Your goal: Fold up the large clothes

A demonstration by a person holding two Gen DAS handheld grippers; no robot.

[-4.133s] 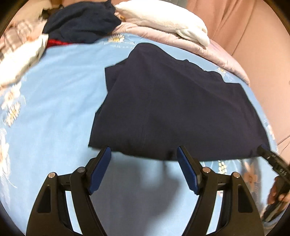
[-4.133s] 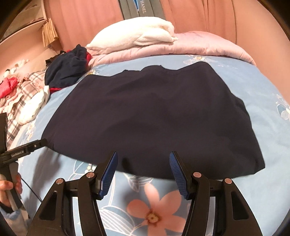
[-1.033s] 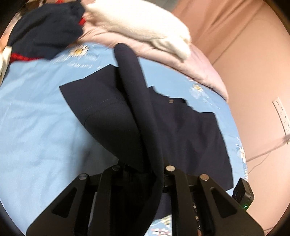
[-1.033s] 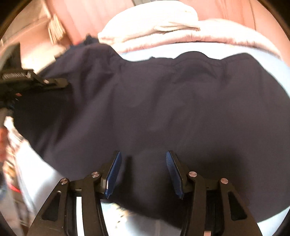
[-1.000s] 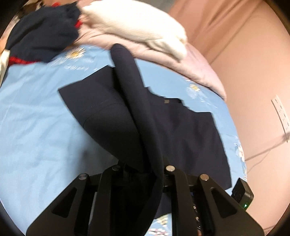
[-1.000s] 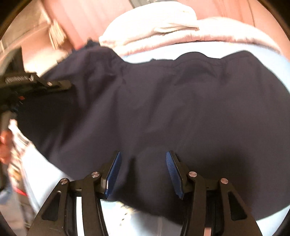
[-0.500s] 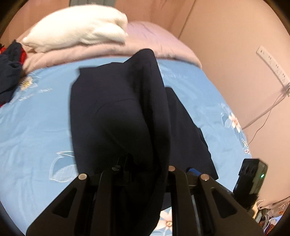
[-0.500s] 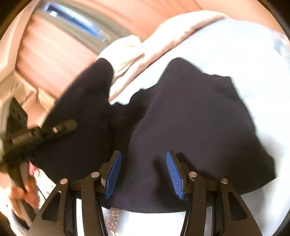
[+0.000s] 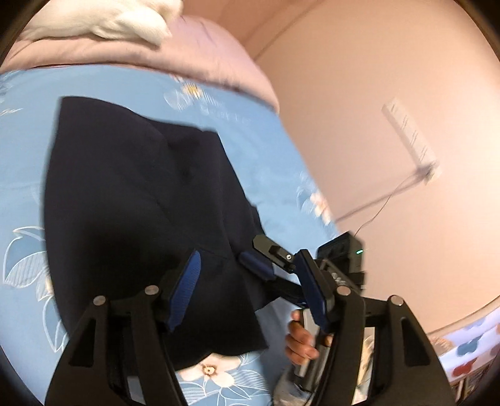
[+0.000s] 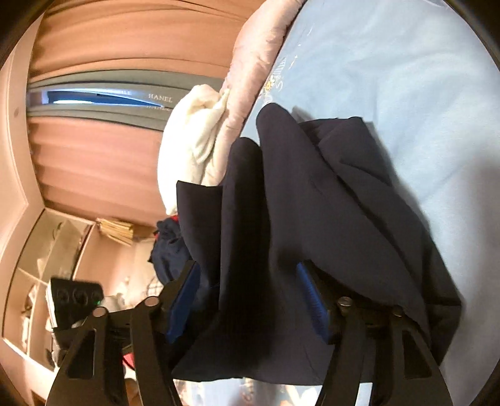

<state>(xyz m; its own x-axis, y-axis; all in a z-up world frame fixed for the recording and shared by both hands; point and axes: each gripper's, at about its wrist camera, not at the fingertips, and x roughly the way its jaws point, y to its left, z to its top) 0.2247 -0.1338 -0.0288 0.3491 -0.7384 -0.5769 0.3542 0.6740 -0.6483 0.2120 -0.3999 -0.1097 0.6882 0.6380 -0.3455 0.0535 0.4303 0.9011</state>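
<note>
A dark navy garment lies folded in half on the light blue flowered bedsheet. My left gripper is open just above the garment's near right edge, holding nothing. The right gripper's blue pads show there too, held by a hand, at the garment's right edge. In the right wrist view the garment drapes in folds between the jaws of my right gripper, which stand wide apart with cloth lying between and over them.
A pink quilt with a white pillow lies at the head of the bed. A pink wall with a socket strip is on the right. Shelves and another dark garment are on the left.
The left gripper carried the garment's left side over to the right, folding it in half, then opened and let go. The right gripper tilted, with cloth bunched over it.
</note>
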